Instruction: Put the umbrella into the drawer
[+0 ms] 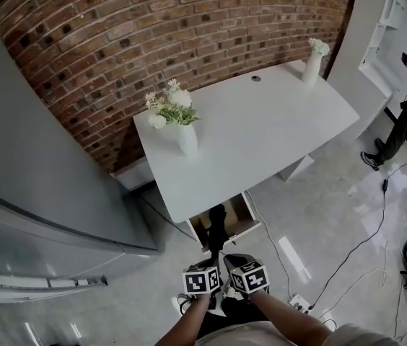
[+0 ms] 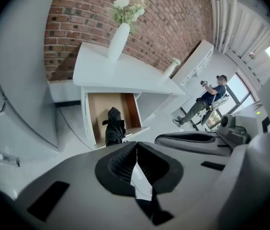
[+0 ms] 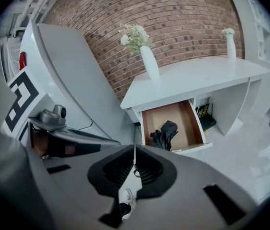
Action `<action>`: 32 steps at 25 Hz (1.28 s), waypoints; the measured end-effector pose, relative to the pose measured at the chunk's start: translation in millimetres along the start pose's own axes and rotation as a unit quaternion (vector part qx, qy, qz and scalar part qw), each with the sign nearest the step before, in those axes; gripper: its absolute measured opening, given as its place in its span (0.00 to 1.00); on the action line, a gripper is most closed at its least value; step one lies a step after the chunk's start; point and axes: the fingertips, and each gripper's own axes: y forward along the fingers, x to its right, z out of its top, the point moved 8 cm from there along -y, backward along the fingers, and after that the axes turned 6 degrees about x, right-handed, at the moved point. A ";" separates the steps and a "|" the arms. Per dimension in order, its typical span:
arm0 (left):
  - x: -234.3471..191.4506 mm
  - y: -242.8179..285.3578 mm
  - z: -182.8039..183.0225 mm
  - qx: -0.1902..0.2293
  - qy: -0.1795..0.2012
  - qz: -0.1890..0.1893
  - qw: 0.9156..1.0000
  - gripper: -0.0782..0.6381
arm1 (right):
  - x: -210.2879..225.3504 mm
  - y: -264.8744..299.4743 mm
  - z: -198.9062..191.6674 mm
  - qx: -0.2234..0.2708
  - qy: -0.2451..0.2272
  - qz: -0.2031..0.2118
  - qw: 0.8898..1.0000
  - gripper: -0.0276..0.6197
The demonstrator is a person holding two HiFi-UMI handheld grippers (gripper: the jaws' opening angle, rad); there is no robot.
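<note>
- Both tools sit nearest, well apart from the desk. The left hand-held gripper and right hand-held gripper are clenched on nothing, so neither carries a load.
- White surface stands against the brick wall, bearing two vases.
- Drawer beneath it is pulled open for access.
- Black umbrella lies bunched inside the drawer, rising over the front edge. It likely needs pressing down before the drawer can close.

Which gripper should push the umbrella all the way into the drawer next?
Probably left. Both grippers are shut and empty, short of the open drawer, but the umbrella sticks out over the drawer's front almost straight ahead of the left gripper; the right gripper is off to one side.
</note>
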 end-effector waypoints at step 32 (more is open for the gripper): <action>-43.4 -65.0 -38.3 -0.039 0.038 -0.034 0.998 0.12 | -46.6 -24.4 -34.2 -0.023 0.001 -0.039 0.999 0.07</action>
